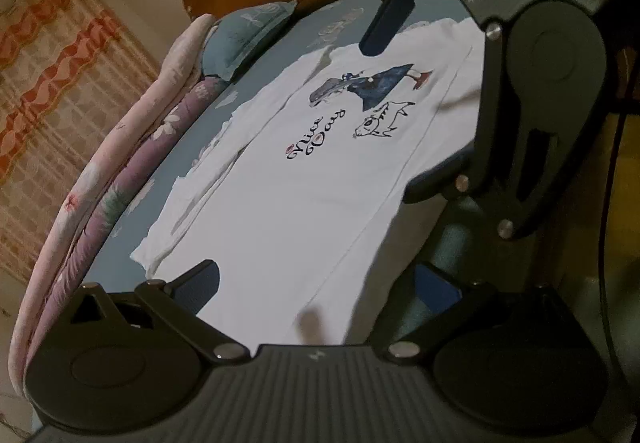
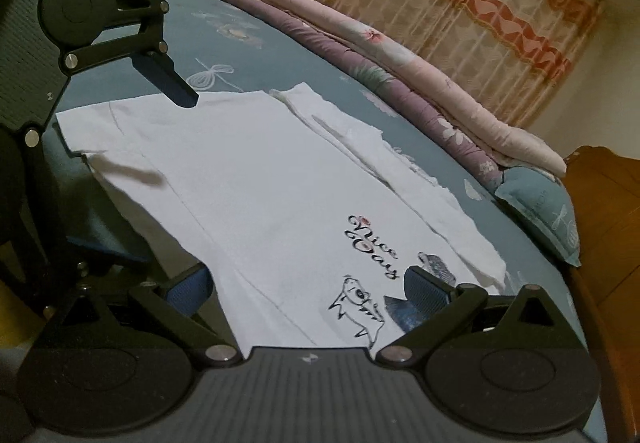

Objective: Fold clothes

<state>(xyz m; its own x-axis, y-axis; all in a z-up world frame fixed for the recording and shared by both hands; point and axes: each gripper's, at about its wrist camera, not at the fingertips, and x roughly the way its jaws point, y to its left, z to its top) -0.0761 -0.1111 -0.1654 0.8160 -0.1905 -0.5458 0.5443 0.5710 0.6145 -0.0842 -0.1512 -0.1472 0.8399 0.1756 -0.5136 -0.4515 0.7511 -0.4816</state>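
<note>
Left wrist view, white T-shirt [image 1: 304,171] flat between both spread, empty grippers [image 1: 324,283] [image 2: 308,283].

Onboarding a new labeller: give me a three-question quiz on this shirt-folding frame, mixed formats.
1. True or false: the white printed cotton T-shirt lies on the blue patterned bedsheet with its print facing up.
2. Multiple choice: the left tongs and the right tongs are A) both shut on the shirt, B) both open, C) one open and one shut.
3. Fill in: the script lettering on the shirt reads "Nice ____".

Key: 1 true; 2 B; 3 Day.
</note>
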